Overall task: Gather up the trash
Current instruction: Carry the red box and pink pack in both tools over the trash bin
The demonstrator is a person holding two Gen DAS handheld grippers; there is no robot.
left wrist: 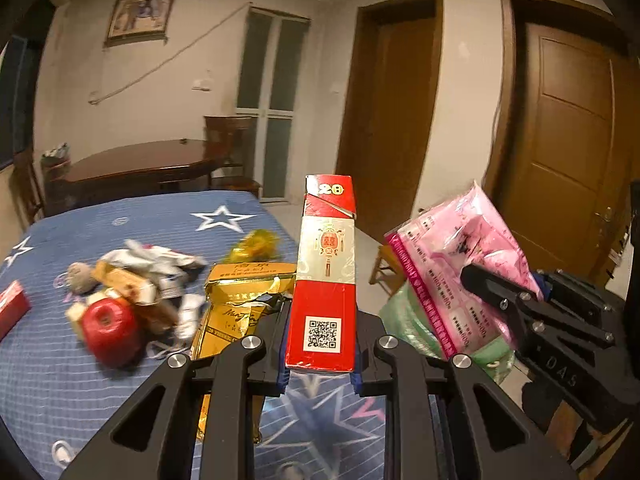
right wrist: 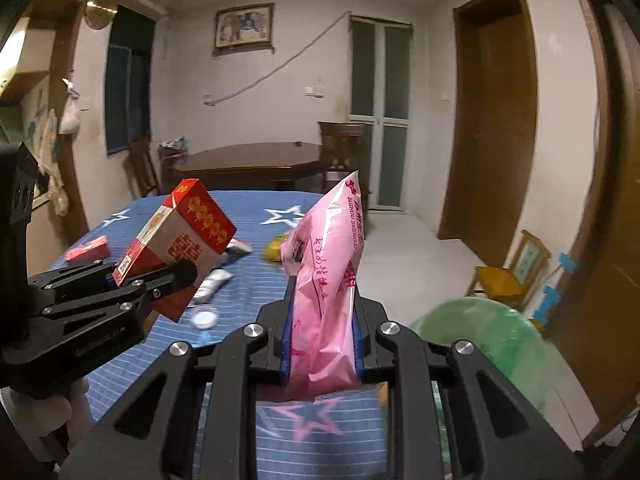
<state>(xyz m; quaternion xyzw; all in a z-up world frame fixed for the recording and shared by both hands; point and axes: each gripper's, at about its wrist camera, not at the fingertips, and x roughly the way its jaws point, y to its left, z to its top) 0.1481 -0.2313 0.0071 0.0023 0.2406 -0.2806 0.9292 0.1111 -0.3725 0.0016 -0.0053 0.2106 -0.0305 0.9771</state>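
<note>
My left gripper (left wrist: 322, 320) is shut on a tall red and silver carton (left wrist: 326, 280) and holds it upright above the blue star cloth (left wrist: 48, 380). It also shows in the right wrist view (right wrist: 180, 248). My right gripper (right wrist: 322, 328) is shut on a pink plastic bag (right wrist: 328, 272), also seen at the right of the left wrist view (left wrist: 460, 272). A heap of trash (left wrist: 132, 292) lies on the cloth: a red round lid (left wrist: 108, 328), a gold foil pack (left wrist: 236, 300), crumpled wrappers.
A bin lined with a green bag (right wrist: 488, 344) stands right of the table, below my right gripper. A small red box (right wrist: 88, 249) lies at the cloth's left. A dark wooden table (right wrist: 248, 162), chairs and brown doors (left wrist: 568, 140) stand behind.
</note>
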